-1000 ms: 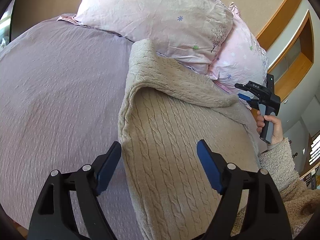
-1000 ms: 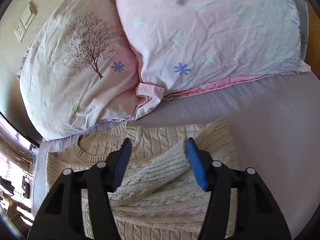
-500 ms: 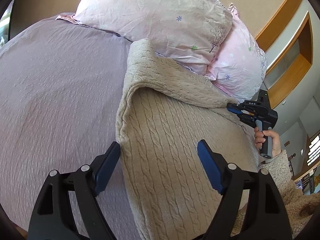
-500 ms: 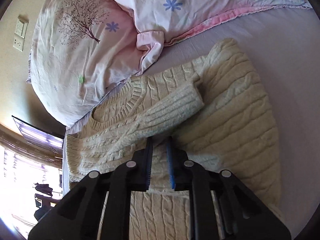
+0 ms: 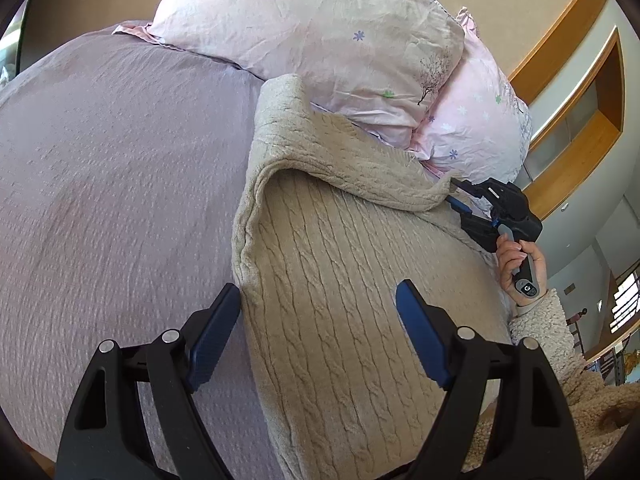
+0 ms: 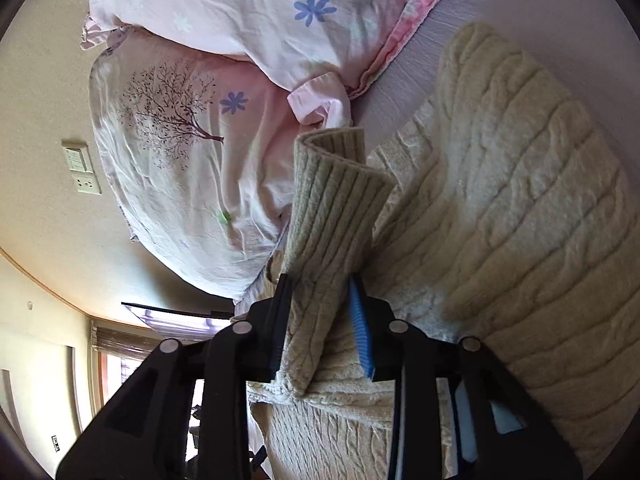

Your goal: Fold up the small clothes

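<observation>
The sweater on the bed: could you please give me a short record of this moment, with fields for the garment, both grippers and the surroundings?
garment: cream cable-knit sweater lying on the bed
sleeve: cuff end lifted off the sweater body
right gripper: shut on the sleeve
left gripper: open, hovering over the sweater's left edge, holding nothing
surface: mauve bedspread
behind: two pink floral pillows

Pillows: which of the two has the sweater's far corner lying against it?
The front pillow, the larger one with the green clover print. The sweater corner meets its lower edge; the second pillow sits behind, toward the right gripper.
</observation>
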`<state>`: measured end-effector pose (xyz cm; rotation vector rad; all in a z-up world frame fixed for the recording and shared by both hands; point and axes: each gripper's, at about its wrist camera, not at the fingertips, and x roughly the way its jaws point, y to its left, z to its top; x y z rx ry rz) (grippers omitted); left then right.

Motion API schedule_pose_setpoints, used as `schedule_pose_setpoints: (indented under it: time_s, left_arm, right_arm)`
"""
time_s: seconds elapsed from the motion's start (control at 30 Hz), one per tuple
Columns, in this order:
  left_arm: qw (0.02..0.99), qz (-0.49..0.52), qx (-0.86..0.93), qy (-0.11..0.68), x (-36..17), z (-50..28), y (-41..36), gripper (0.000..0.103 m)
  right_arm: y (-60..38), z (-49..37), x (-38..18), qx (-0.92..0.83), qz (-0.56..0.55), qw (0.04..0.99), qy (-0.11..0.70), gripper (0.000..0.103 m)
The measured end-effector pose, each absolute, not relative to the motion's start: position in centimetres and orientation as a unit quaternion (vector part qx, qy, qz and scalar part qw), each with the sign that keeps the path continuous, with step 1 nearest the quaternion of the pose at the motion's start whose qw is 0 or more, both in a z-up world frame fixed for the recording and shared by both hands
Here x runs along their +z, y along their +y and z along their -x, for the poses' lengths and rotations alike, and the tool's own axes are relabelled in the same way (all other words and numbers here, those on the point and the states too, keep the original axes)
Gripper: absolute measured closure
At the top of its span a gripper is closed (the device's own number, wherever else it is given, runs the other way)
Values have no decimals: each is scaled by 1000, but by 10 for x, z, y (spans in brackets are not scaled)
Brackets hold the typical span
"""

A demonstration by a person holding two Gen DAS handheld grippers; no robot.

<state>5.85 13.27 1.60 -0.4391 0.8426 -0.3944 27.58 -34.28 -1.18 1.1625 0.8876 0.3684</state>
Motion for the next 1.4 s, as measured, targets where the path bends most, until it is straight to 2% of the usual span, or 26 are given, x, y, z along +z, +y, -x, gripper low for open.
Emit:
schedule_pose_setpoints:
  time_s: [0.03,0.1,0.3,0.4,0.47,0.5,0.53,0.57,0.6,0.63,0.8,0.87,0.93,1.03,1.23,1.4]
  left_arm:
    - [871,210,-188,403,16,-58,133,22]
    - [870,212,-188,403,15,-56,134,22]
    - [871,212,-187,402,16,-48,139,22]
    - [869,212,-192,403,16,-46,140,22]
    - [866,212,-196,409,14,-45,139,22]
    - [866,211,-197,408,13,-43,138,22]
    - [867,209,-197,408,14,-42,137,22]
    - [866,209,-198,409,14,-41,137,22]
    - [864,212,-200,410,14,-39,137,22]
    - [863,217,-203,409,13,-37,138,22]
    - [856,236,-232,397,10,-20,135,23]
    - [852,236,-246,396,11,-10,130,26]
    - [847,241,-266,392,11,2,125,27]
    - [846,241,-277,387,10,24,119,28]
    - [820,281,-306,393,-7,64,122,44]
    - [815,296,-300,398,-22,65,117,44]
  right_arm:
    - [-342,-277,-11,164,-524,734,399,76]
    - [-340,-277,-7,151,-504,751,399,94]
    - [-341,-235,44,105,-423,834,338,98]
    - [-344,-198,61,33,-368,866,337,103]
    - [-352,-177,56,-5,-349,864,362,96]
    - [-359,-165,52,-14,-355,858,372,87]
    - [-369,-154,46,-20,-358,852,382,76]
    - [-375,-143,45,-24,-360,849,386,51]
    - [-383,-128,42,-29,-358,850,386,41]
    - [-388,-116,39,-41,-348,851,392,38]
    - [-401,-58,17,11,-354,833,425,40]
    - [-395,-41,12,39,-359,826,432,50]
    - [-385,-25,6,100,-381,806,442,55]
    - [-372,4,1,159,-376,800,439,55]
    - [-367,56,-9,221,-370,788,439,59]
    - [-361,70,-22,208,-356,784,465,59]
